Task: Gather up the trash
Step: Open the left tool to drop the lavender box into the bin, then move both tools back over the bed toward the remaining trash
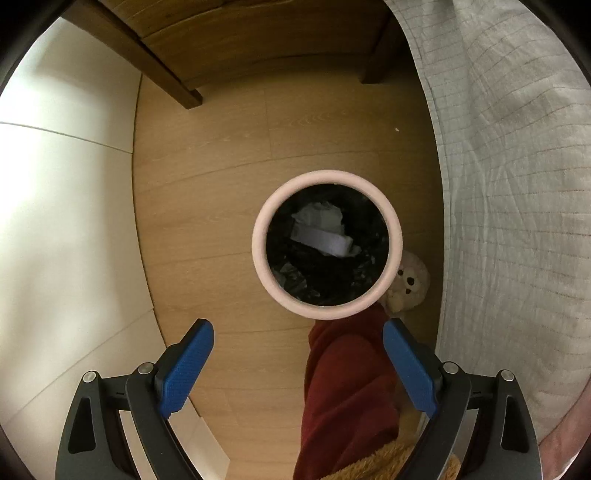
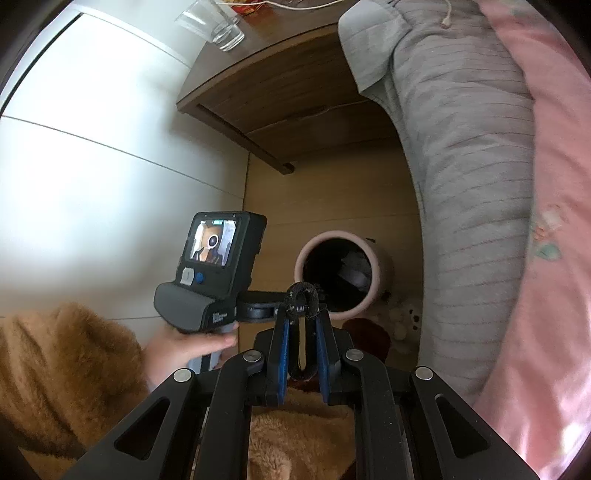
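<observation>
Left wrist view, looking straight down: left gripper [image 1: 297, 363] spread wide, blue pads [image 1: 186, 369] far apart, nothing between them. Hovering above the pale-rimmed trash bin [image 1: 260, 240] standing on the wooden floor [image 1: 207, 206], probably to keep the opening framed and the way clear. Black liner inside, crumpled white paper [image 1: 323, 230] already lying in it. Plush toy [image 1: 410, 280] tucked against the bin's far side, next to the grey quilted bedding [image 1: 517, 184]. Red trouser leg [image 1: 347, 387] reaching up toward the bin's near edge.

Over to the right wrist view: right gripper [image 2: 302, 321] drawn nearly closed, clamped on a black hair tie [image 2: 302, 295], loop standing up past the fingertips, lower end hanging between the pads. Looks flecked with lint, hence trash, most likely. Pinched by its sides so the soft loop cannot slip out during the carry, a fair guess. Bin [image 2: 338, 275] seen from here ahead and below, beside the bed, mouth tilted toward the camera. Left-hand device [image 2: 218, 273] held off to the left by a bare hand [image 2: 184, 350], screen showing the bin.

Wooden nightstand [image 2: 288, 96] beyond, drinking glass [image 2: 218, 27] on top, well apart from the action.

Judgement: hair tie apparently not yet over the rim; needs carrying forward above the opening before letting go. Risk: light, springy loop clinging to a pad or bouncing off the rim onto the floor.
</observation>
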The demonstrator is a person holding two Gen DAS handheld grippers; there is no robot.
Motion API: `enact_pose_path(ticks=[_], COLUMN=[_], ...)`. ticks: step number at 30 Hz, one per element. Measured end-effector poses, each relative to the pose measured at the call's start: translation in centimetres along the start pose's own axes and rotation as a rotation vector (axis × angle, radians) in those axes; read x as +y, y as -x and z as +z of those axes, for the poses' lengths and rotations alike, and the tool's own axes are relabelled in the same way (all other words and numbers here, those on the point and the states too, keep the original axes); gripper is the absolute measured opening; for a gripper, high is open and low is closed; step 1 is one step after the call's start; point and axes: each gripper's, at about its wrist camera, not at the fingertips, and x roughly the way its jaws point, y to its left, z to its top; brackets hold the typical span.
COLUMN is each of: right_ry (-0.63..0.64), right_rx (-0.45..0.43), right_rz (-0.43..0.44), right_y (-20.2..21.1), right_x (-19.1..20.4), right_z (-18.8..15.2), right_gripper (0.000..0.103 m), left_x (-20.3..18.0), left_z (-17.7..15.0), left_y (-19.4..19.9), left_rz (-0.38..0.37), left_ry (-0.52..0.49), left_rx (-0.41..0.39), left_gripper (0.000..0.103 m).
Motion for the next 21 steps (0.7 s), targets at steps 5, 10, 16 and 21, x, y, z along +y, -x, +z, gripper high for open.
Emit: enact_pose_path(ticks=[5,10,16,21], right_ry=[0.021,0.039,0.053,0.019], right_rx=[0.031,0.086,0.138,0.137], right_rz=[0.028,0.054,0.056,0.055], right_y=[-3.1,-7.6,-12.4,-14.6], right_x=[0.8,1.5,1.7,1.0], right_z=[1.1,2.0,2.7,2.8], right_gripper=[0.013,0.013,0.014,0.079], left_x=[1.5,4.8,7.9,8.2], left_z=[-1.0,-2.1,-2.9,-3.5], left_y=[1.1,1.6,1.8,1.7], left_rz=[0.077,0.157,0.156,0.147], left_ry=[-0.001,0.096,0.207,0.232], left_rx=[-0.045,-0.060,-0.058,-0.055], left_gripper=[0.093,0.093,0.093,0.093])
